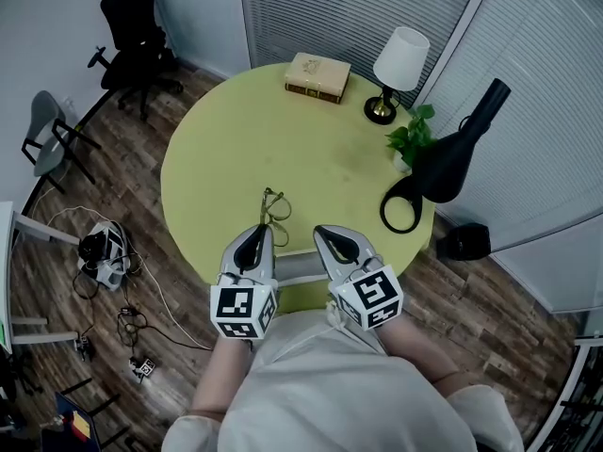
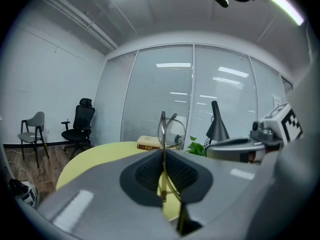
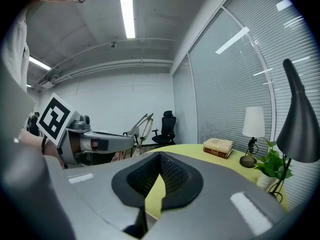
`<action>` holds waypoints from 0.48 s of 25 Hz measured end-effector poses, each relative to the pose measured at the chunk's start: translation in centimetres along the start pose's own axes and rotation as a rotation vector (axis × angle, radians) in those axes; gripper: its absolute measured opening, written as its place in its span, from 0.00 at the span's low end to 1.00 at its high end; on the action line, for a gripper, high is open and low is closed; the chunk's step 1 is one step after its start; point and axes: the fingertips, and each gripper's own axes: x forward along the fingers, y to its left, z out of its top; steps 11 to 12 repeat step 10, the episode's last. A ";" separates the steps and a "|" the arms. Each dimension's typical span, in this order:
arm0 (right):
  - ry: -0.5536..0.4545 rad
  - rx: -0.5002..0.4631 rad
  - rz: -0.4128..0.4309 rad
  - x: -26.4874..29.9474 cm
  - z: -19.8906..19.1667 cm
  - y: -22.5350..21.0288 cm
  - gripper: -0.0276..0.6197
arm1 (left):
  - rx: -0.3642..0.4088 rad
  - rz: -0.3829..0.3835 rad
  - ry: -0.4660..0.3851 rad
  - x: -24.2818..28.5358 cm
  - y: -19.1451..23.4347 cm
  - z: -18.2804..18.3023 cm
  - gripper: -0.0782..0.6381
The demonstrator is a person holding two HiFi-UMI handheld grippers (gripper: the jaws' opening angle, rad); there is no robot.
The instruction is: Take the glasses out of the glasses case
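A thin-framed pair of glasses [image 1: 273, 205] is held above the near part of the round yellow-green table [image 1: 236, 139]. My left gripper [image 1: 259, 232] is shut on one temple arm. In the left gripper view the glasses [image 2: 167, 126] rise upright out of the closed pads [image 2: 150, 171]. My right gripper [image 1: 325, 234] is beside the left one, a little to its right, shut with nothing in it; its jaws meet at the tip [image 3: 160, 156]. The right gripper view shows the glasses [image 3: 141, 125] and left gripper [image 3: 100, 141] to its left. A pale object [image 1: 300, 273] lies between the grippers, mostly hidden.
A book [image 1: 317, 75], a white-shaded lamp [image 1: 399, 59], a small plant [image 1: 410, 139] and a black lamp-like object [image 1: 443, 163] stand along the table's far and right side. Office chairs [image 1: 132, 36] and cables [image 1: 104, 248] are on the floor at left.
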 end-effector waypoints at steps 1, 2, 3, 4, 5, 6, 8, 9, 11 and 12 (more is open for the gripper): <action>0.003 0.000 -0.003 -0.1 -0.1 -0.1 0.04 | 0.002 0.000 0.003 0.0 -0.1 -0.1 0.13; 0.006 0.001 -0.006 -0.1 -0.3 -0.2 0.04 | 0.003 0.000 0.007 0.0 -0.2 -0.3 0.13; 0.010 0.003 -0.009 -0.2 -0.4 -0.3 0.04 | 0.005 0.001 0.009 0.0 -0.3 -0.3 0.13; 0.014 0.007 -0.012 -0.2 -0.6 -0.5 0.04 | 0.007 0.002 0.011 0.2 -0.4 -0.4 0.13; 0.017 0.011 -0.013 -0.2 -0.7 -0.7 0.04 | 0.010 0.003 0.013 0.3 -0.6 -0.5 0.13; 0.020 0.016 -0.014 -0.2 -0.9 -0.9 0.04 | 0.014 0.003 0.013 0.5 -0.7 -0.5 0.13; 0.023 0.020 -0.016 -0.3 -1.1 -1.1 0.04 | 0.019 0.003 0.014 0.7 -1.0 -0.6 0.13; 0.024 0.021 -0.016 -0.3 -1.2 -1.2 0.04 | 0.021 0.004 0.014 0.7 -1.1 -0.7 0.13; 0.025 0.021 -0.016 -0.3 -1.2 -1.3 0.04 | 0.022 0.004 0.014 0.8 -1.2 -0.7 0.13; 0.025 0.021 -0.016 -0.3 -1.2 -1.3 0.04 | 0.022 0.004 0.014 0.8 -1.2 -0.7 0.13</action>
